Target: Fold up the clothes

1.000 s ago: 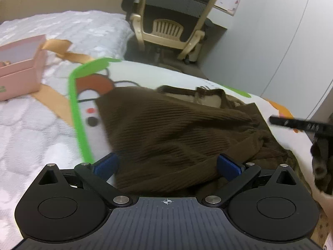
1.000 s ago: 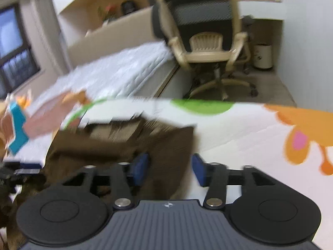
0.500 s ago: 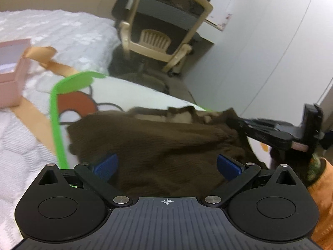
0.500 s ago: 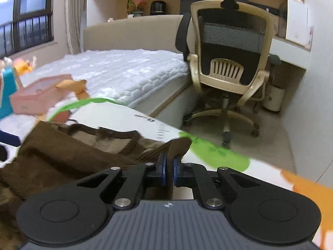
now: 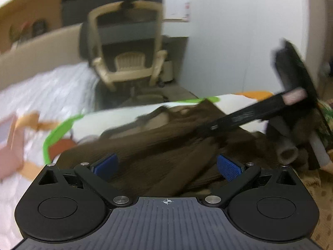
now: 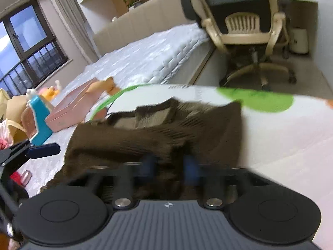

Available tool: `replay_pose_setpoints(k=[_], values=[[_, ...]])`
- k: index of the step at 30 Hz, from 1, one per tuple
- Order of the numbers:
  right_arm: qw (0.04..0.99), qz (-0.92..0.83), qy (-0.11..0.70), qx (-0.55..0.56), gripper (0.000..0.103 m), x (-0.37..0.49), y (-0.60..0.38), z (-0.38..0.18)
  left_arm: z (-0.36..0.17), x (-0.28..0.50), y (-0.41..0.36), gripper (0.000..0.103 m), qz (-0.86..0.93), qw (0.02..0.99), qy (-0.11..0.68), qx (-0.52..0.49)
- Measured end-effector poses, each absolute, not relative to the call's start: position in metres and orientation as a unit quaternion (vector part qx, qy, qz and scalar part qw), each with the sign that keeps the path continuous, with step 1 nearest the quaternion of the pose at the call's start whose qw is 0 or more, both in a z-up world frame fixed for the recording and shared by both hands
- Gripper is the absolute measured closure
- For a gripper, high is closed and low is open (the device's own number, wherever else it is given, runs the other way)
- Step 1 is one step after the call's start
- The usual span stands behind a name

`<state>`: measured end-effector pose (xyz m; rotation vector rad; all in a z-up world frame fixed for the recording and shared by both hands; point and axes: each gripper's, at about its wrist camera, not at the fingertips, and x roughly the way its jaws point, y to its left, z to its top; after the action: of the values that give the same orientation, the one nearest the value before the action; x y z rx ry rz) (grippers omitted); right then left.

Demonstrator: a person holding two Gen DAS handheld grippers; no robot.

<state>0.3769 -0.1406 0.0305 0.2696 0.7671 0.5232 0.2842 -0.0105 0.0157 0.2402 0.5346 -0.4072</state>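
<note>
Released moments ago, brown sweater (image 6: 158, 133) lies crosswise, collar toward chair (image 6: 243, 20).

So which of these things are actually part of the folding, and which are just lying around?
Part of the job:
- brown knitted garment
- right gripper, fabric bunched between its fingers
- left gripper, open over the garment

Just lying about:
- pink box
- blue bottle
- office chair
- patterned mat beneath the garment

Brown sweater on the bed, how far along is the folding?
Early. The brown knit sweater lies bunched on the cartoon-print sheet, no neat fold visible. The right gripper has fabric between its blurred fingers; the left gripper is open above it. Flattening and folding remain.
</note>
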Motion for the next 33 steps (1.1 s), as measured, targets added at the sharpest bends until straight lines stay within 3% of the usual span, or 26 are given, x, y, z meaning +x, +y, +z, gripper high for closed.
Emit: replay_pose_setpoints(k=[5,10,11,12,13,14,16,17,18,19,20,24,27,31,33], values=[[0.898,0.292,0.303,0.132,0.095,0.347,-0.142,0.091,0.011,0.281,-0.058,0.0,-0.191,0.936,0.212,0.207],[0.892,0.316,0.298,0.127,0.095,0.333,-0.131,0.119,-0.006,0.288,-0.088,0.004,-0.142,0.931,0.154,0.299],[0.891,0.317,0.299,0.13,0.095,0.332,-0.131,0.121,-0.01,0.29,-0.093,0.011,-0.13,0.928,0.14,0.319],[0.89,0.317,0.3,0.133,0.095,0.332,-0.13,0.123,-0.014,0.291,-0.098,0.049,-0.117,0.925,0.127,0.338],[0.89,0.318,0.299,0.134,0.095,0.332,-0.13,0.126,-0.018,0.292,-0.103,0.08,-0.105,0.921,0.113,0.358],[0.89,0.319,0.298,0.133,0.095,0.332,-0.129,0.128,-0.016,0.296,-0.099,0.088,-0.107,0.924,0.12,0.346],[0.898,0.314,0.279,0.134,0.094,0.331,-0.129,0.135,-0.003,0.303,-0.076,0.089,-0.113,0.938,0.148,0.292],[0.902,0.31,0.267,0.135,0.089,0.33,-0.129,0.139,0.007,0.304,-0.059,0.089,-0.108,0.947,0.154,0.259],[0.911,0.3,0.255,0.122,0.083,0.33,-0.127,0.141,0.02,0.303,-0.04,0.089,-0.1,0.957,0.155,0.224],[0.924,0.283,0.244,0.084,0.068,0.329,-0.12,0.139,0.035,0.301,-0.014,0.089,-0.085,0.969,0.155,0.174],[0.935,0.262,0.234,0.036,0.061,0.328,-0.11,0.136,0.052,0.299,0.016,0.09,-0.068,0.979,0.154,0.118],[0.918,0.284,0.261,-0.092,0.06,0.327,-0.046,0.101,0.091,0.281,0.111,0.09,-0.029,0.99,0.135,-0.044],[0.89,0.324,0.277,-0.161,0.06,0.324,0.014,0.073,0.091,0.274,0.136,0.089,-0.001,0.99,0.13,-0.054],[0.869,0.332,0.299,-0.214,0.05,0.332,0.067,0.044,0.08,0.266,0.153,0.089,-0.002,0.988,0.134,-0.082],[0.87,0.329,0.303,-0.207,0.052,0.34,0.069,0.042,0.076,0.261,0.165,0.089,0.003,0.987,0.129,-0.095]])
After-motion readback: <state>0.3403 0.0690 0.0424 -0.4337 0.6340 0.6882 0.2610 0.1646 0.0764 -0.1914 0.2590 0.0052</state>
